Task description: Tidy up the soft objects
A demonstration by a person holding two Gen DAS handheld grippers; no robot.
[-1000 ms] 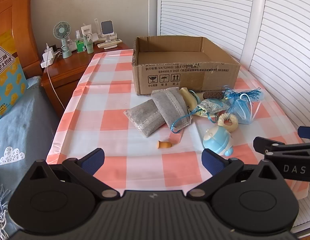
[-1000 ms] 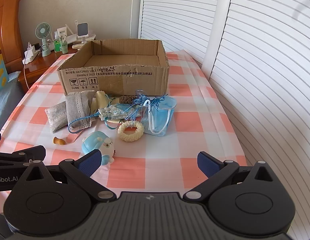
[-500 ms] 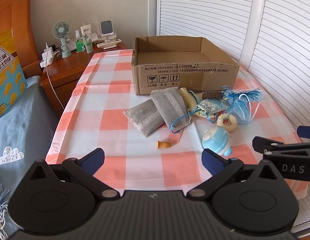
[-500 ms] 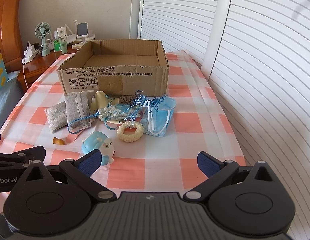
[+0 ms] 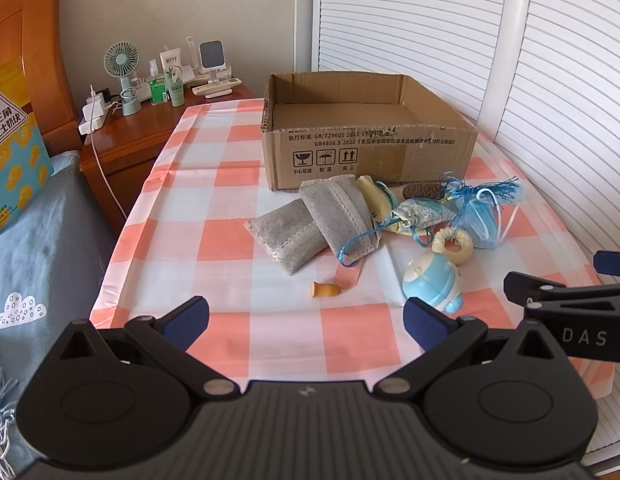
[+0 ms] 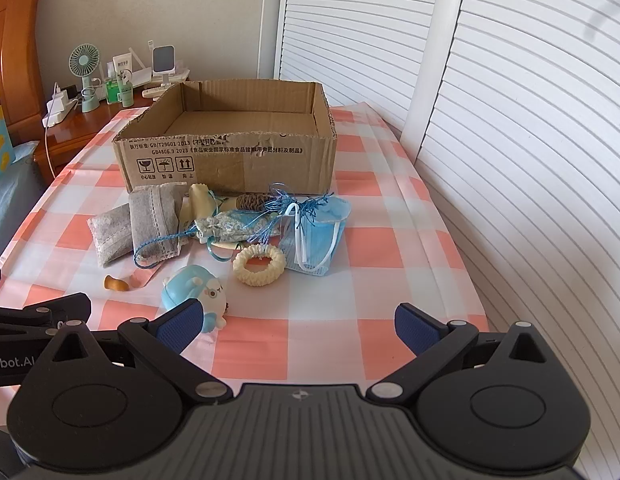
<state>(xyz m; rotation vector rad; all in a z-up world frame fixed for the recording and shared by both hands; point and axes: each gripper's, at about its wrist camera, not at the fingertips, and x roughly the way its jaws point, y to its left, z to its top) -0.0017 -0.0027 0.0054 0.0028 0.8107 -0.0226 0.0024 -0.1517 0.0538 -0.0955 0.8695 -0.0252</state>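
Reading "GB/T29601 2013" on cardboard box [image 5: 366, 148], "DAS" on right claw [image 6: 296, 322] — both claws wide, left claw [image 5: 306, 316] empty.

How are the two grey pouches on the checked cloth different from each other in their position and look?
The nearer grey pouch lies flat on the cloth; the farther grey pouch rests partly on top of it. The farther one has a blue cord across it and reaches close to the cardboard box; the nearer one has no cord and lies farther from the box. Both are grey fabric with pale stitched edges.
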